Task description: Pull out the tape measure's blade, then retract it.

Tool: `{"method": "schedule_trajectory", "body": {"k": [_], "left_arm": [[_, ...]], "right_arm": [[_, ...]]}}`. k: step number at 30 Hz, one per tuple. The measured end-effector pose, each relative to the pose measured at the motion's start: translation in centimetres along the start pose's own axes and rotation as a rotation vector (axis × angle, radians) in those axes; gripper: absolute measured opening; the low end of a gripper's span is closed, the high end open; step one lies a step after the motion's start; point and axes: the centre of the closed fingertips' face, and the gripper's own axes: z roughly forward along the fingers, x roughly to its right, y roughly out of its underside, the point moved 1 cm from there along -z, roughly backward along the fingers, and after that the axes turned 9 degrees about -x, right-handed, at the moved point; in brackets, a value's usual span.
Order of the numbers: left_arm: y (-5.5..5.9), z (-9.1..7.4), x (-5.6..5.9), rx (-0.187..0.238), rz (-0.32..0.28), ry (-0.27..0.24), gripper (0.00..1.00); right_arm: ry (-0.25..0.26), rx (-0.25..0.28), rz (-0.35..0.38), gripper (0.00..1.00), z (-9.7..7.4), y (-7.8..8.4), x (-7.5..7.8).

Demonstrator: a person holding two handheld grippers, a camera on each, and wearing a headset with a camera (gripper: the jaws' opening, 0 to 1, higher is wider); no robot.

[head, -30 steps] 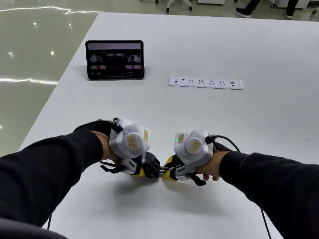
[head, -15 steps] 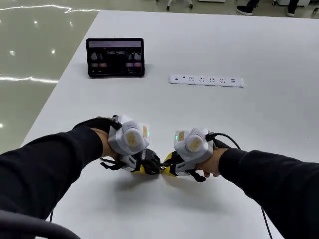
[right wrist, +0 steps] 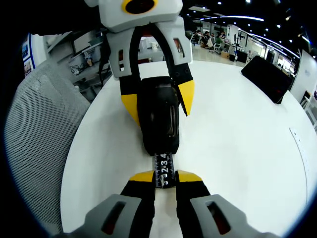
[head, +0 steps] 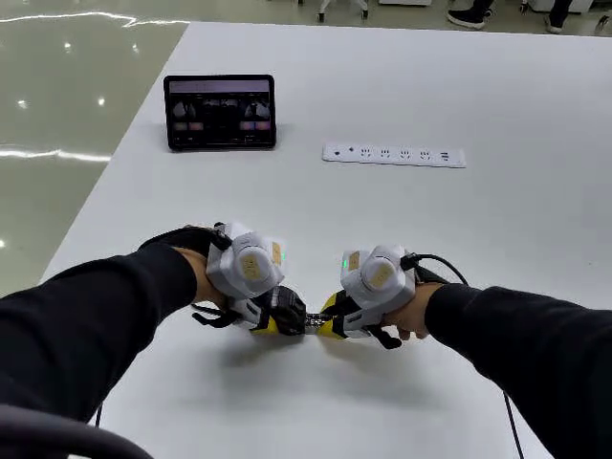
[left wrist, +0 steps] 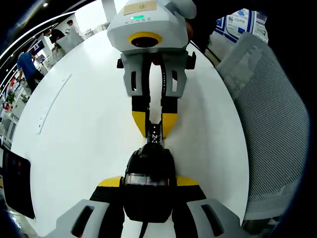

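- The tape measure case [head: 287, 311] lies on the white table [head: 478, 86], on the person's side of the power strip [head: 394, 157] and well apart from it. The tablet [head: 220, 113] stands to the left of the power strip.
- The left gripper [left wrist: 148, 181] has its jaws closed around the black case, one on each flank.
- The right gripper [right wrist: 164, 177] is pinched narrow on the blade [right wrist: 164, 168], just beyond the case mouth. A short length with printed numerals is exposed between them.
- Judgement: extraction has barely begun, and most of the pull and the whole retraction remain.
- Risk 1: the blade tip may slip from the right jaws. The hold is on a thin, smooth strip, and spring tension will rise as the pull lengthens. The blade would then snap back uncontrolled.
- Risk 2: the case may twist or slide in the left jaws if the pull runs off the line of the mouth. The blade would then kink or bind.
- Risk 3: a sudden release during retraction may whip the tip against the case.
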Motion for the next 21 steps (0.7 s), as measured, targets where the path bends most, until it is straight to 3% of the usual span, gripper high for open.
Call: {"method": "schedule_trajectory", "body": {"k": [21], "left_arm": [[0.0, 0.0, 0.0, -0.003, -0.006, -0.004, 0.33]], "right_arm": [[0.012, -0.032, 0.0, 0.1, -1.3, 1.9, 0.2]]}}
